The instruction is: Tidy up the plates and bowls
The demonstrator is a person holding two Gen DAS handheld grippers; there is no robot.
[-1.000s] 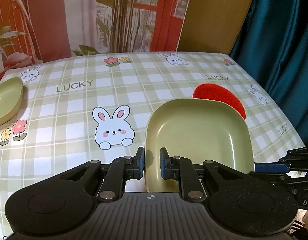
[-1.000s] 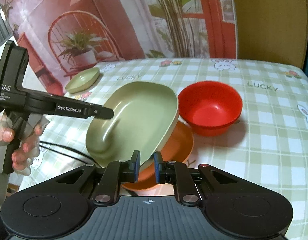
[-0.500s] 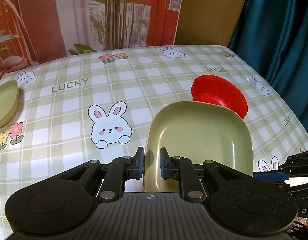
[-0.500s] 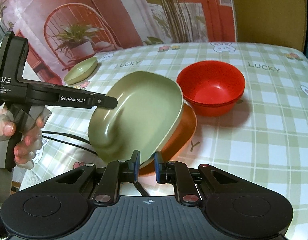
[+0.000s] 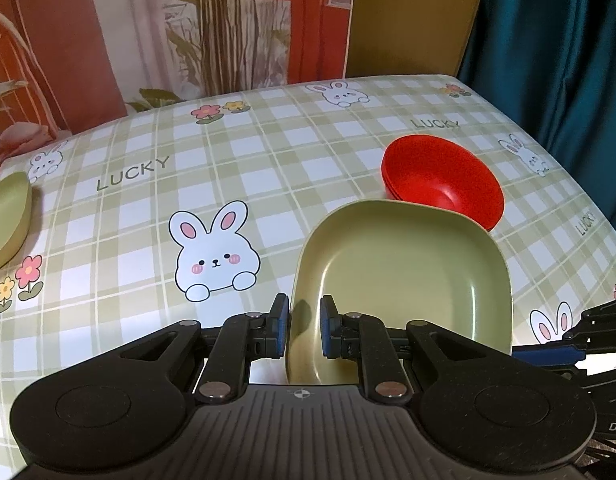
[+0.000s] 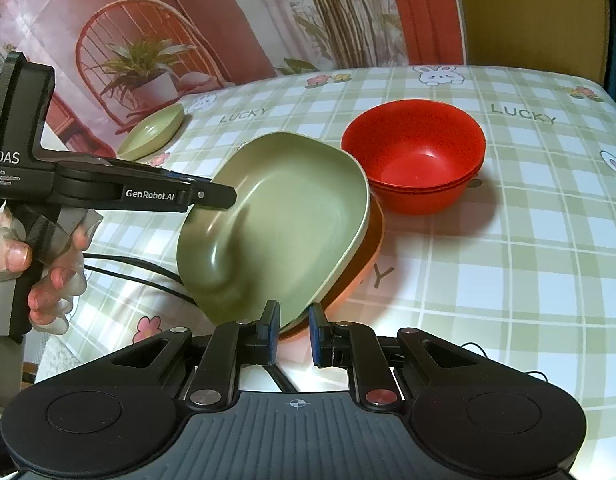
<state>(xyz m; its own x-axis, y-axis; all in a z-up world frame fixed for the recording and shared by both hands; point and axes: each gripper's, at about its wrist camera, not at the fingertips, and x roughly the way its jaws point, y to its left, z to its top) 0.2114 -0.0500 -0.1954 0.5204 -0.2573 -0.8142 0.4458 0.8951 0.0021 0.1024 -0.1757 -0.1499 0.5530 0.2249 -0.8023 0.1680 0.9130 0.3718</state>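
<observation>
I am looking down at a table (image 5: 236, 160) with a shiny cloth on it. The cloth has green and white squares, white bunnies, little flowers and the word LUCKY. Behind the far edge hangs a big printed picture of red walls, a chair and tall plants (image 6: 148, 68). By the far right corner there is a plain mustard wall and a dark teal curtain (image 5: 556, 48).

My left gripper (image 5: 304, 326) is nearly closed and pinches the near left rim of the green plate (image 5: 404, 276). My right gripper (image 6: 291, 334) is nearly closed too, and it pinches the near edge of the same green plate (image 6: 284, 224). The plate is tilted, with its left side raised. It sits over an orange plate (image 6: 368, 256) near the front edge of the table.

Just behind the plates are the red bowls (image 6: 416, 160), two of them stacked, nearer the right edge. A small green dish (image 6: 152, 132) rests by the far left edge, well apart from the rest.

A black cable (image 6: 140, 272) lies across the cloth at the left. I can see a hand (image 6: 40, 268) around the left gripper's handle.
</observation>
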